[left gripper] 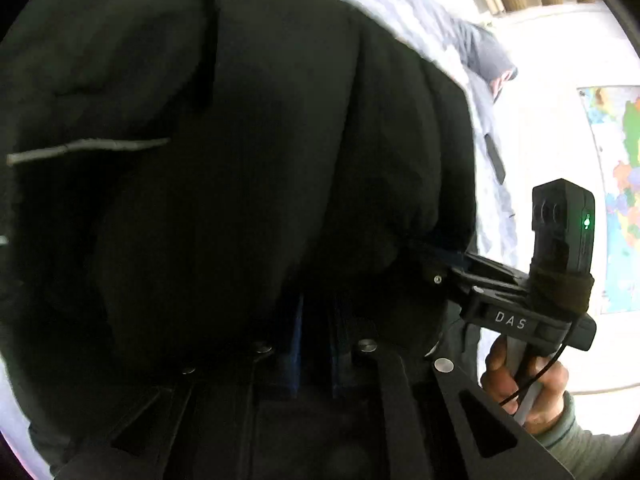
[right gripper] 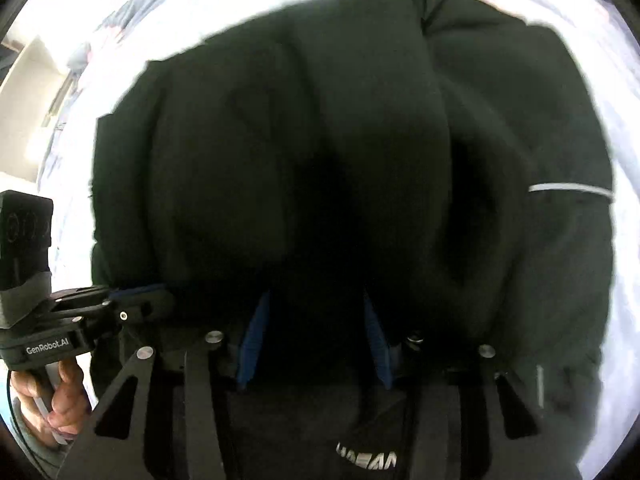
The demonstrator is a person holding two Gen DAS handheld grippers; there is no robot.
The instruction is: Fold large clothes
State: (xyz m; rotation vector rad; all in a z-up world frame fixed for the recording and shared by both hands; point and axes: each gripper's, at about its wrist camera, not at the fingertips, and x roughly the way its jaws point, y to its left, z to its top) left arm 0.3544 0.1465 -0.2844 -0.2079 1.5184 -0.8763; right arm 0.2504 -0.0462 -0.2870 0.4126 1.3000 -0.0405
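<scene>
Left tongs (left gripper: 316,340) clamped on puffy black jacket (left gripper: 240,160); right tongs (right gripper: 316,344), blue-padded, part-open, bunched matte fabric between

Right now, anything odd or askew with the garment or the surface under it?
Nothing damaged or spilled. The bulky black padded jacket lies bunched in deep folds on the pale bed cover, not flat yet. A second dark garment lies loose further along the bed.

We see a bulky black jacket (right gripper: 340,152) bunched in thick folds on the pale bed sheet (right gripper: 624,320), a thin light stripe (perhaps reflective) (right gripper: 568,189) crossing its sleeve near the sheet's right side.
</scene>
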